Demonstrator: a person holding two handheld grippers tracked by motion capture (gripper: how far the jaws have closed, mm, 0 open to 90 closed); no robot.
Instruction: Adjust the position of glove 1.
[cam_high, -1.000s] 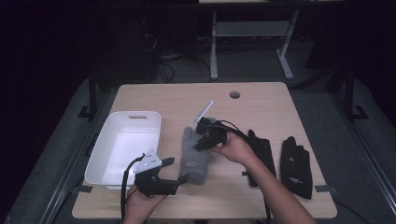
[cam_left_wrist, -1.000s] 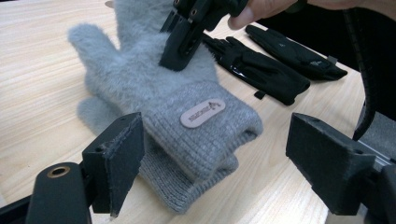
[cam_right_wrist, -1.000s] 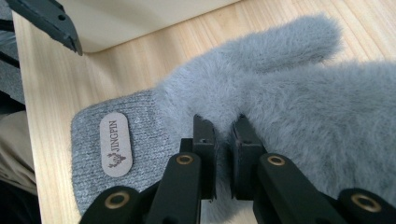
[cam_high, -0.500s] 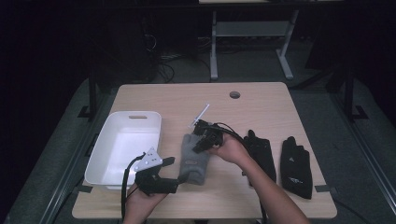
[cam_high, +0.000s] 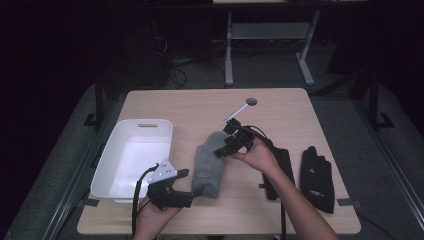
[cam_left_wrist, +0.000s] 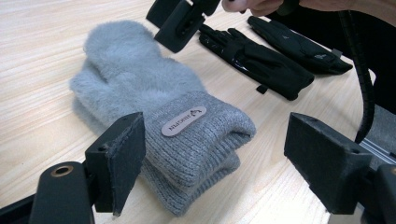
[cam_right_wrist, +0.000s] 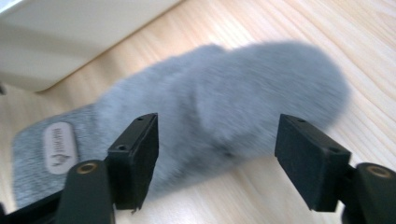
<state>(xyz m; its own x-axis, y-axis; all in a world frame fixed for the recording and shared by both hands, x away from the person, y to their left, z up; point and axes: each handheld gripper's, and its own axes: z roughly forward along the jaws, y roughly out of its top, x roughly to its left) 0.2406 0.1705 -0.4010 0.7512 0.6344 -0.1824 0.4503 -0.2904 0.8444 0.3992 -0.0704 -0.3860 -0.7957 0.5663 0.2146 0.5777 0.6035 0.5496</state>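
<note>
Two grey mittens (cam_high: 209, 164), stacked, lie mid-surface, a white bin (cam_high: 131, 156) at their 9 o'clock. The left tool (cam_high: 186, 186) gapes empty beside the cuff at 6 o'clock. The right tool (cam_high: 227, 142), jaws spread, hovers over the fingertips at 1 o'clock.

Dim room, grey floor (cam_high: 60, 150); light wood tabletop (cam_high: 200, 107) with round hole (cam_high: 251, 101) beyond right claw; white-legged desk (cam_high: 230, 55) and cables (cam_high: 175, 60) farther back
</note>
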